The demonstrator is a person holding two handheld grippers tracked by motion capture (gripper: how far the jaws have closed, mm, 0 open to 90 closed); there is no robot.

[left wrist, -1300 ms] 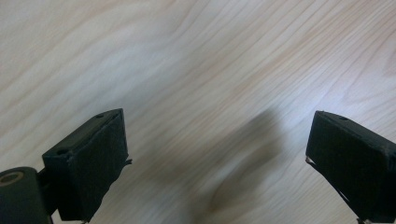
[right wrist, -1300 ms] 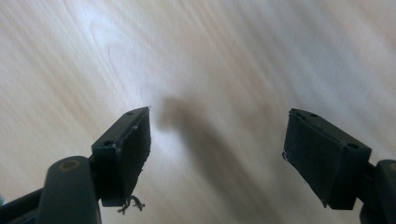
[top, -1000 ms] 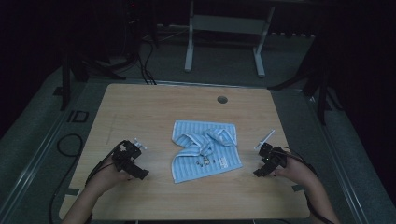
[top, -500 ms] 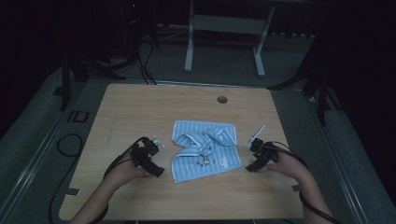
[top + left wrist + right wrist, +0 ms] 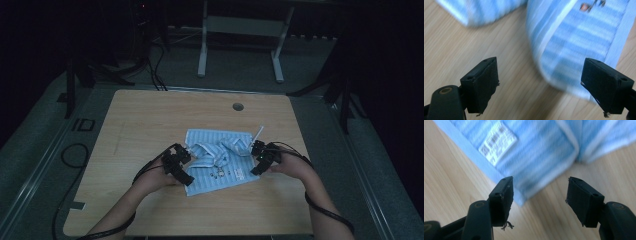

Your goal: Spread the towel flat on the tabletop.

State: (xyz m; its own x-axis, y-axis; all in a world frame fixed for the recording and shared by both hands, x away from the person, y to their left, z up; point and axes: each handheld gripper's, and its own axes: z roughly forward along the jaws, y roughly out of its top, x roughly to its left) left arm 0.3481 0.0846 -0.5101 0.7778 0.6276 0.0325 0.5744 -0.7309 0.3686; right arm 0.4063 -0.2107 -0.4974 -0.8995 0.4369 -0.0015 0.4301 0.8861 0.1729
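Item: striped blue cloth (image 5: 218, 160), lying rumpled on the wooden table (image 5: 150, 115) between both claws. Left gripper (image 5: 182, 171) and right gripper (image 5: 257, 162) are gaping wide at opposite edges (nothing pinched yet). Gripping and straightening are likely still pending.

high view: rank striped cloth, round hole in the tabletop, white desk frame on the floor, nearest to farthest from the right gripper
1. Striped cloth: just left of the right gripper, at its jaws.
2. Round hole: farther up the table, slightly left of the gripper.
3. White desk frame: on the floor beyond the table's far edge.
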